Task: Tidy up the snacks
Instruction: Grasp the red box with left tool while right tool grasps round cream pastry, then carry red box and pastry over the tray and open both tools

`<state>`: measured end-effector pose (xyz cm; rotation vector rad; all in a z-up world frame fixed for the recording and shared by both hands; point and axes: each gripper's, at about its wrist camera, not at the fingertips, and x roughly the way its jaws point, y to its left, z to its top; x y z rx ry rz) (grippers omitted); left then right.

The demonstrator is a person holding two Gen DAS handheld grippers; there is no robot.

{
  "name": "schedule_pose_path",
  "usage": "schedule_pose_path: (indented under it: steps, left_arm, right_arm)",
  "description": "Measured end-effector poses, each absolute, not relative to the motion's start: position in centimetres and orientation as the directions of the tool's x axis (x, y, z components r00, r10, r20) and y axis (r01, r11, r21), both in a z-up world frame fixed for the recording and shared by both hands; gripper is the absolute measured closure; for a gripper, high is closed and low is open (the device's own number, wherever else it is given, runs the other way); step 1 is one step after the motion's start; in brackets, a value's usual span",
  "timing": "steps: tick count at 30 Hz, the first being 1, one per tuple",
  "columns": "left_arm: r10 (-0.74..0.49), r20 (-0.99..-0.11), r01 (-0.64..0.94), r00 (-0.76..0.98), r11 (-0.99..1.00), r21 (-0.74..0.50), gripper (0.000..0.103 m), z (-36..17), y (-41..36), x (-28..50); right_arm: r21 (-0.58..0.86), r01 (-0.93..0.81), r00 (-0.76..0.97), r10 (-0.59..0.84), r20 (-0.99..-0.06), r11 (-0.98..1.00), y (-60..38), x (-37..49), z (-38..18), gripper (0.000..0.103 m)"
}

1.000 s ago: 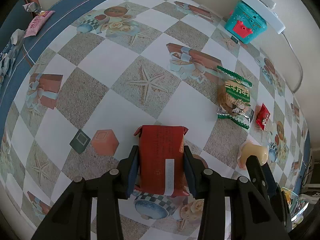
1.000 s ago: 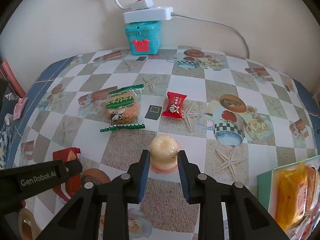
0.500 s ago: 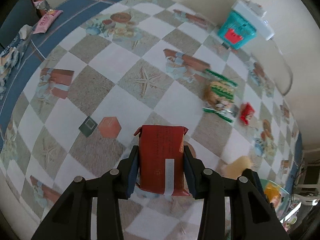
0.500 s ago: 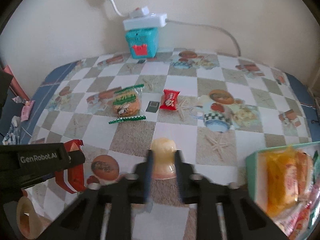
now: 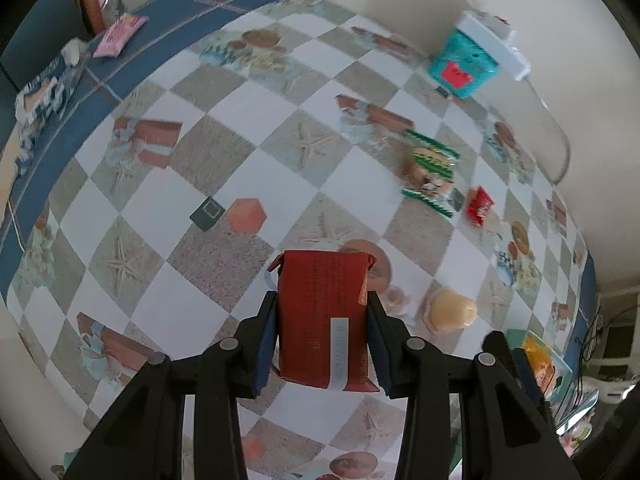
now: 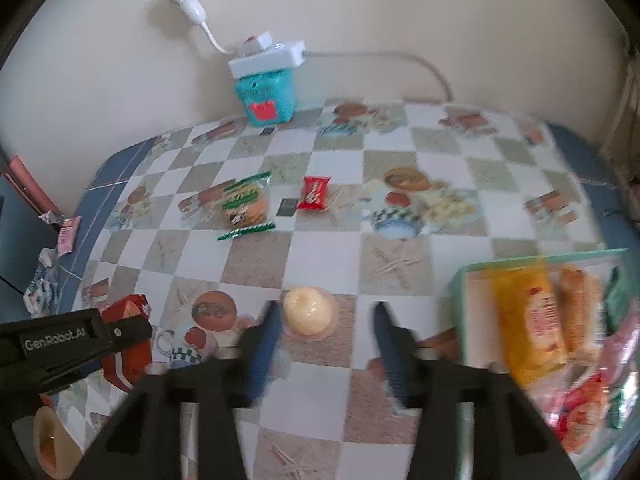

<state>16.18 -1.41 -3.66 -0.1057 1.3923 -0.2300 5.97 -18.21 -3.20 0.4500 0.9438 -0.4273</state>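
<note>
Left wrist view: the left gripper [image 5: 322, 336] is still clamping the red packet [image 5: 323, 316], now carrying it higher above the table [image 5: 224, 128] than a second ago.

Right wrist view: the right gripper [image 6: 324, 344] is now standing wide apart, having let go of the pudding cup [image 6: 308, 311], which is sitting on the table beside its left finger. The snack tray [image 6: 464, 280] is coming closer at the right, so the cup looks dropped short.

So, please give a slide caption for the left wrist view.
Left tool grips red snack pack above checkered table.
</note>
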Motion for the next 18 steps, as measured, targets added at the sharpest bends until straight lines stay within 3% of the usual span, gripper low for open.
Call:
schedule_pose_path:
  steps: [10, 12, 18]
  left_arm:
    - [-0.237, -0.963, 0.039, 0.132, 0.972, -0.234, 0.06, -5.4, -0.3, 18.1]
    - [-0.244, -0.962, 0.045, 0.125, 0.97, -0.24, 0.06, -5.7, -0.6, 18.2]
    - [-0.26, -0.96, 0.061, 0.107, 0.965, -0.255, 0.06, -6.1, -1.3, 18.0]
  right_arm:
    - [0.1, 0.524, 0.417, -0.152, -0.896, 0.846, -17.9, 9.9, -8.7, 0.048]
    - [0.076, 0.513, 0.412, -0.168, -0.896, 0.855, -17.6, 10.3, -9.1, 0.059]
    - [0.064, 0.499, 0.419, -0.176, -0.891, 0.864, -17.2, 10.1, -8.9, 0.063]
